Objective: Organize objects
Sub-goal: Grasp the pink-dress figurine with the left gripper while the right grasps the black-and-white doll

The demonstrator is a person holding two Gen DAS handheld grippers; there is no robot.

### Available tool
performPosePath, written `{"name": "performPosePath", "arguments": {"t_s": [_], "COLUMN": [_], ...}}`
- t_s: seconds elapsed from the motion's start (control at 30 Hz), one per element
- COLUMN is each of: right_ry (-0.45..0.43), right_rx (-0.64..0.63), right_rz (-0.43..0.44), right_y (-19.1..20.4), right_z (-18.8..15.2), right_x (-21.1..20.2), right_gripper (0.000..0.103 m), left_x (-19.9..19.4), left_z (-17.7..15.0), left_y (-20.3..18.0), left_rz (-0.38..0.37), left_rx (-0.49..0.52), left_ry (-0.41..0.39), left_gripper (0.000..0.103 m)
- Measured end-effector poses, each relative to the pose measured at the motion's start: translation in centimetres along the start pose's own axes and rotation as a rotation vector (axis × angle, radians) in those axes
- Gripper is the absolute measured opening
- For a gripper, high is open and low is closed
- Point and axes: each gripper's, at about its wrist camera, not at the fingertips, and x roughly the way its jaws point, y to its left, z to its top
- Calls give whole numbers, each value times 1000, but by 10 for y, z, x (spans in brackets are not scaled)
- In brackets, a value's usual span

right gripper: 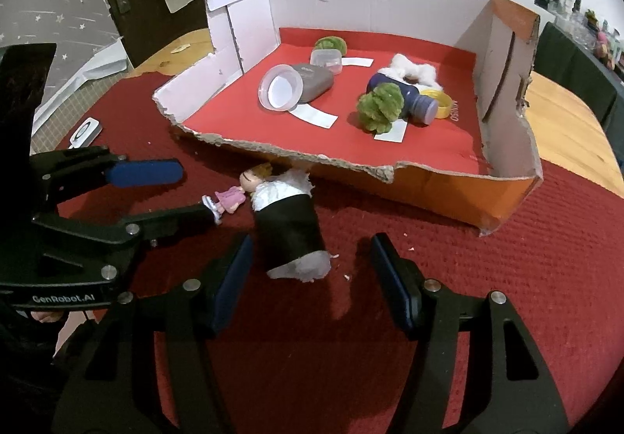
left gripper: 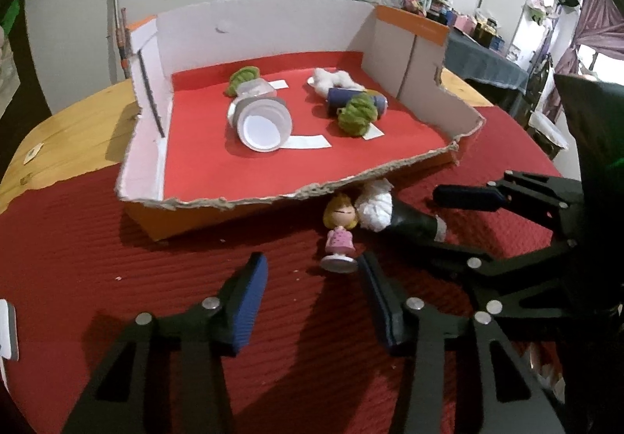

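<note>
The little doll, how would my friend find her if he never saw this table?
Find the torn cardboard box on the red cloth. Just outside its ragged front edge lies the little doll, beside a black roll stuffed with white paper. She alone has a face, yellow hair and a pink dress.

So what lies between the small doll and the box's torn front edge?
Nothing: in the left wrist view the doll stands right at the box front, only red cloth around it.
</note>
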Motion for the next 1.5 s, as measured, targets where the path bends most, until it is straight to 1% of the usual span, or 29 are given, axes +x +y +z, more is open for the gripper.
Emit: {"name": "performPosePath", "arguments": {"t_s": [0.03,0.1,0.17,0.33,0.37,0.4,0.5,0.53,0.6,0.63,0.7,0.97,1.5], "right_ry": [0,2,4,7,7,7,10,11,14,16,18,12,-38], "right_rx": [0,0,-3,-9,-11,-13,-27,-30,-35,-37,-38,-20,-23], "right_rz": [0,3,5,13,16,16,15,15,20,23,36,43,49], "right_y": [0,-1,-1,-2,-3,-2,0,1,3,4,6,5,18], "right_z": [0,1,2,4,5,5,6,7,7,7,7,4,-2], "right_x": [1,1,3,6,7,7,9,9,10,10,8,2,-25], "right_gripper": [61,60,59,59,58,57,53,52,45,43,33,32,32], "left_x": [1,4,8,9,9,9,10,11,11,10,10,4,-21], "left_z": [0,0,-1,0,0,0,1,1,1,1,0,-1,-11], "left_y": [-1,-2,-3,-3,-3,-3,-4,-5,-7,-8,-9,-10,-11], "left_rz": [-3,-11,-20,-24,-25,-27,-35,-34,-25,-22,-22,-43,-25], "left_rx": [4,10,11,21,21,23,25,27,36,40,43,23,4], "left_ry": [2,9,18,13,11,10,8,7,3,1,-1,-9,-52], "left_gripper": [49,43,40,37,35,30,21,21,21,21,21,21,21]}}
